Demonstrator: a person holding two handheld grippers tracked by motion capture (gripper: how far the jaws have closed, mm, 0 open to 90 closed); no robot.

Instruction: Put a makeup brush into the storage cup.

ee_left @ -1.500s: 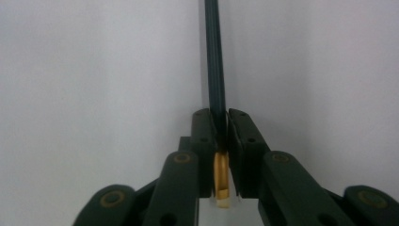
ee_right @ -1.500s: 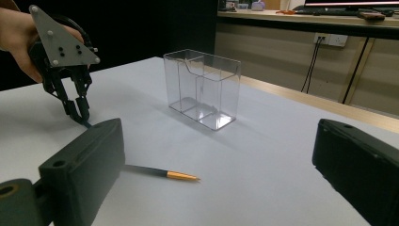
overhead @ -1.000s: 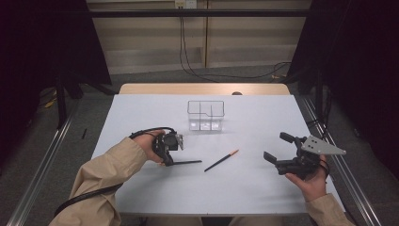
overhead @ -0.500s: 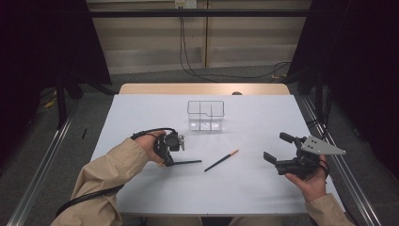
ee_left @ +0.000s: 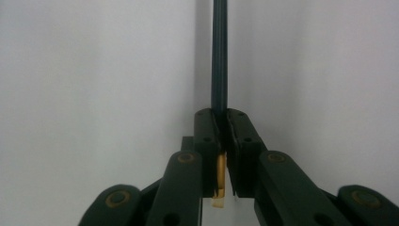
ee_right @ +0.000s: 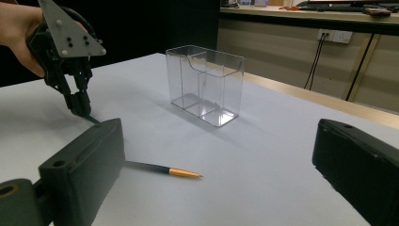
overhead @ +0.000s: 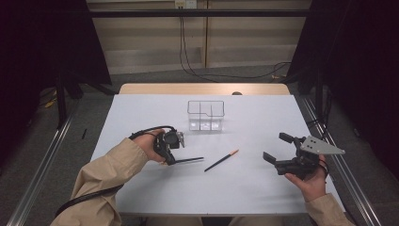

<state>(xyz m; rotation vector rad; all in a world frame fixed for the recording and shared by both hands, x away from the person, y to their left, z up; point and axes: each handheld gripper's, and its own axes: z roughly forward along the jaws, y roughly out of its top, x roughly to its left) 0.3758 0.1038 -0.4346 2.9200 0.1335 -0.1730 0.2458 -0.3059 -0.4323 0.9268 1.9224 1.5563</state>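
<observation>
The left gripper [overhead: 168, 159] is squeezed tight on one end of a dark pen [overhead: 188, 160], and the rest of the pen lies flat on the white table [overhead: 141, 113], pointing toward a second pen with a gold tip [overhead: 221, 160] just beside it. The right gripper [overhead: 278, 149] floats above the table's right side with its jaws wide apart and nothing in them. A clear box [overhead: 206, 115] with what look like three parts stands farther back

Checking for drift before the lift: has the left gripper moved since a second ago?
No. The left gripper sits where it did relative to the clear organizer, shut on the dark pen.
</observation>
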